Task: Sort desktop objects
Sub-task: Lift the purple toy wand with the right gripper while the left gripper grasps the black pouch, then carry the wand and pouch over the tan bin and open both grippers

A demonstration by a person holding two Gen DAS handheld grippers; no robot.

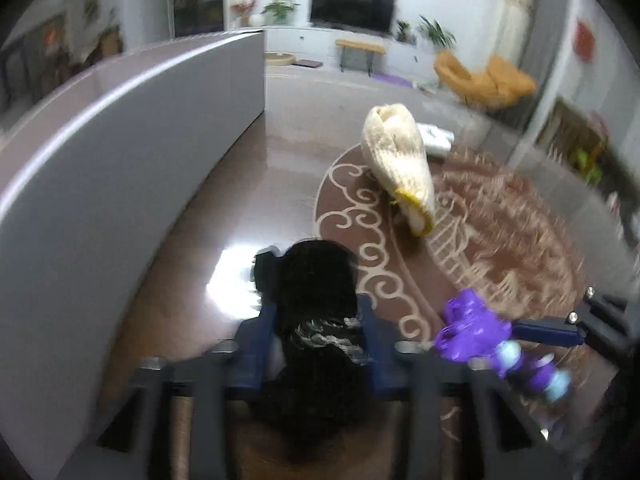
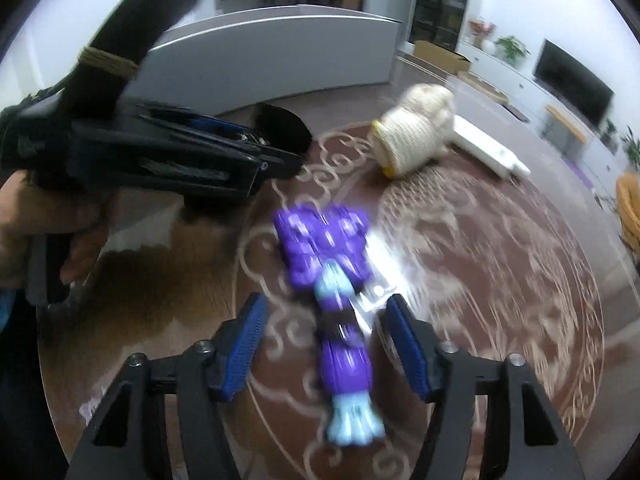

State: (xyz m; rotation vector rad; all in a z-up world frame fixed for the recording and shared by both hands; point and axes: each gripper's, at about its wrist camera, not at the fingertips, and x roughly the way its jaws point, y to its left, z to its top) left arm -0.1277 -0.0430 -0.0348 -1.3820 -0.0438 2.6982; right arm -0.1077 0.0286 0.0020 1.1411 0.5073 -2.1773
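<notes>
A purple toy (image 2: 332, 280) is seen lying flat on the round brown table (image 2: 520, 320), on its cream scroll pattern. The toy is built of blocky purple segments, broad at the far end, narrowing to a stem with pale blue parts at mid-length and at the near tip. Details are blurred by motion. Its long axis runs almost straight away from the right wrist camera, broad end far, pale blue tip near.

The right gripper (image 2: 322, 344) is held over the toy with its blue pads either side of the narrow stem; a clear gap is seen on both sides, so nothing is grasped and the jaws stand apart.

The left gripper (image 1: 320, 344) is clenched on a black fuzzy object (image 1: 316, 280), which bulges out between and beyond the blue pads. In the right wrist view the same object (image 2: 284, 126) is seen at the tip of the left gripper (image 2: 280, 160), close to the grey box (image 2: 280, 52).

Count: one purple toy, one black fuzzy object, one cream knitted item (image 1: 400, 160) lying on its side, one white flat item (image 2: 488, 152) touching it, one grey box (image 1: 120, 152).

A hand (image 2: 40, 232) is seen on the left gripper's handle.
</notes>
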